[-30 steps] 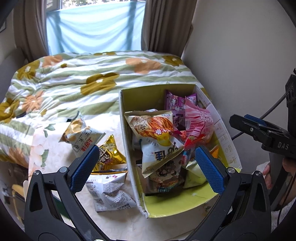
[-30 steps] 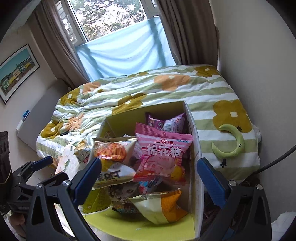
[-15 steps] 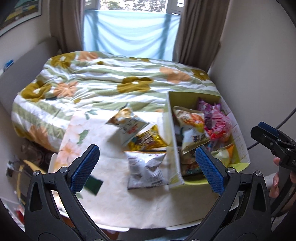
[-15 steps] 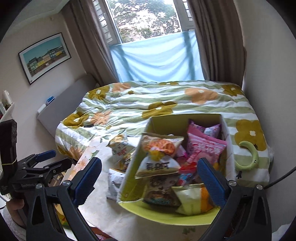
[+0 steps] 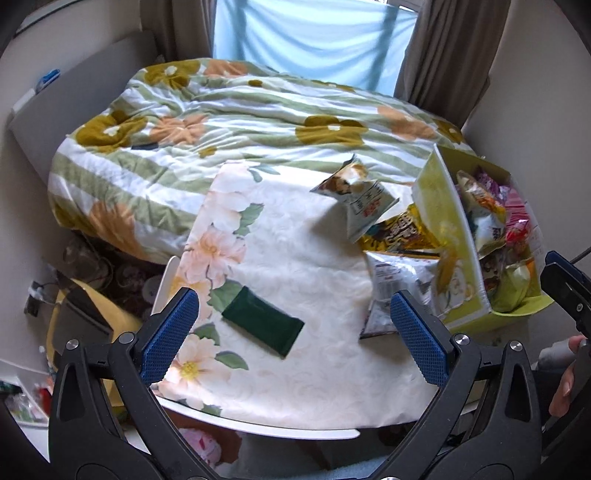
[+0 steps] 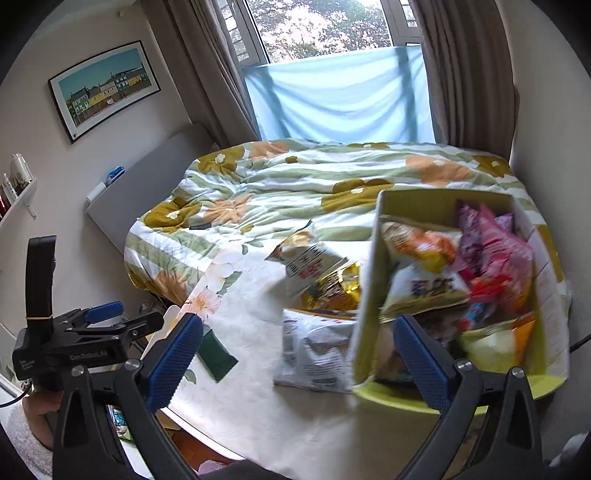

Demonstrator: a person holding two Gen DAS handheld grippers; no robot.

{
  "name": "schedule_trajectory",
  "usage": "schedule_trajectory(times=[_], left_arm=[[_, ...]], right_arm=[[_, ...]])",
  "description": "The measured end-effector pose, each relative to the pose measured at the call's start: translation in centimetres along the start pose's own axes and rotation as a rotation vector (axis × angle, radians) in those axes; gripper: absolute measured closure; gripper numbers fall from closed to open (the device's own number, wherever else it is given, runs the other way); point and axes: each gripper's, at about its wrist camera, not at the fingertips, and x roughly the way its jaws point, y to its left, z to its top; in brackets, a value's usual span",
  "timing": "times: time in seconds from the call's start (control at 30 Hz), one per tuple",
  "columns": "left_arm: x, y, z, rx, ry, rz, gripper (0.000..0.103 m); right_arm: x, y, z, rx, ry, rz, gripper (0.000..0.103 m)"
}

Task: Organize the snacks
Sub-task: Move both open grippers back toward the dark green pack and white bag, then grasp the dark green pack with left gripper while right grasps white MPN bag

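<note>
Snack box [image 5: 447,236] right on table [image 5: 317,369], loose packets [image 5: 399,280] beside, bed [image 5: 229,110] behind.

Soft daylight enters through the window [image 6: 328,33] beyond the bed, leaving the room evenly bright with faint shadows. Fisheye bending darkens every corner. The snack box [image 6: 373,295] at the surface's right edge is motion-blurred.

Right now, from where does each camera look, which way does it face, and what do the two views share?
Left wrist: on the left gripper, open, above the table's near edge, facing the dark green packet and bed; the right gripper shows at the right edge.
Right wrist: on the right gripper, open, facing the snack box; the left gripper shows at left.
Shared: packet, box, bed, window.
</note>
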Motion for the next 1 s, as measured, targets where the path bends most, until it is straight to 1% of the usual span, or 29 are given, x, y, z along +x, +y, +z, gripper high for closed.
schedule_trajectory(times=[0.17,0.27,0.37,0.57,0.67,0.8,0.87,1.0], left_arm=[[4.3,3.1,-0.8,0.027,0.077,-0.007,0.001],[7.2,4.4,-1.1,0.038,0.078,0.025,0.001],[10.6,4.7,-1.2,0.051,0.105,0.023,0.001],[15.8,4.3,-2.2,0.084,0.161,0.012,0.001],[17.4,4.0,-3.0,0.099,0.184,0.017,0.001],[18.5,3.6,-3.7,0.127,0.201,0.031,0.001],[18.4,3.6,-3.7,0.134,0.197,0.038,0.001],[18.1,3.2,-3.8,0.162,0.191,0.056,0.001]], right_arm=[[3.8,3.5,-1.5,0.01,0.015,-0.055,0.0],[6.0,5.2,-2.6,-0.006,0.028,-0.1,0.0],[8.2,6.0,-3.7,-0.005,0.035,-0.155,0.0],[12.5,5.9,-5.6,0.014,0.038,-0.285,0.001],[13.7,5.4,-6.2,0.065,0.035,-0.324,0.001],[14.8,4.7,-6.6,0.119,0.042,-0.351,0.001],[15.3,4.4,-6.7,0.124,0.048,-0.35,0.001],[16.5,3.7,-6.4,0.094,0.06,-0.369,0.001]])
